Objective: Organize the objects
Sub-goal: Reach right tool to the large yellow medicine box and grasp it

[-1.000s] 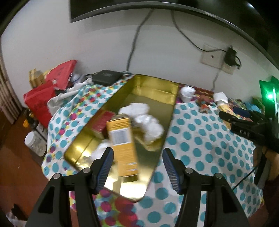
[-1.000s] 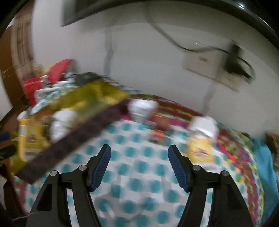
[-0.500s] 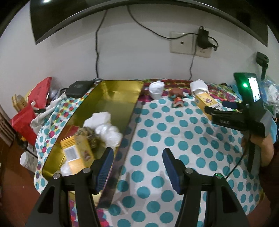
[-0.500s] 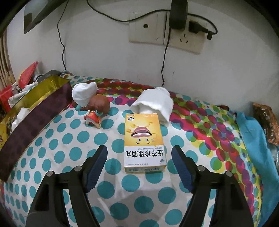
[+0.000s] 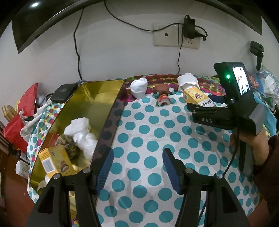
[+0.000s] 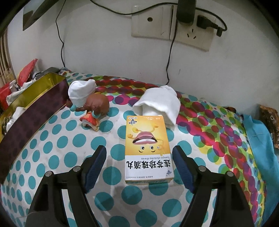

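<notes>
A yellow medicine box lies flat on the polka-dot tablecloth. My right gripper is open with a jaw on each side of its near end, not touching; both also show in the left wrist view: box, gripper. Behind the box lies a folded white cloth. A brown figurine and a white cup-shaped cloth lie to its left. A gold tin holds another yellow box, white cloths and a knitted ball. My left gripper is open and empty over the cloth.
A wall with a socket and plugged charger stands behind the table. Red bags and a black device lie left of the tin. A blue cloth and plastic packets lie at the right edge.
My left gripper has let go of the yellow box, which now lies in the tin, and swung right over the cloth. My right gripper has moved up to the medicine box.
</notes>
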Available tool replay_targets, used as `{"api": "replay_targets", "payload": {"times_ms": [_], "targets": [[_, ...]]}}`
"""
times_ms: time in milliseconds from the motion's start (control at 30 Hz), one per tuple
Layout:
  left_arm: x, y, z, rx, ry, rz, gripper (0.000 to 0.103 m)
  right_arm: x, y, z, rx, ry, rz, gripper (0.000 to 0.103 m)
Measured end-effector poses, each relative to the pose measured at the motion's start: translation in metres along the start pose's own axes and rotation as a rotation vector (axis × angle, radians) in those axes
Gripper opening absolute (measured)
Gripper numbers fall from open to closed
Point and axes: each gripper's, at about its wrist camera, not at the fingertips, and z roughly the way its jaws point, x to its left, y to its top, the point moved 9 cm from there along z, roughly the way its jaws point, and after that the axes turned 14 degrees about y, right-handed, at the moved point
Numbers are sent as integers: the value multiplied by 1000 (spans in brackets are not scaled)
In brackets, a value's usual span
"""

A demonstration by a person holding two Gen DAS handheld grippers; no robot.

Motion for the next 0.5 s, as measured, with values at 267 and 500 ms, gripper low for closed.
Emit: {"api": "replay_targets", "payload": {"times_ms": [267, 500], "targets": [[-17, 4, 12, 16, -8, 24, 60, -3, -2, 10, 27, 30, 19, 64], [-28, 7, 25, 30, -15, 30, 60, -5, -4, 15, 41, 45, 39, 49]]}}
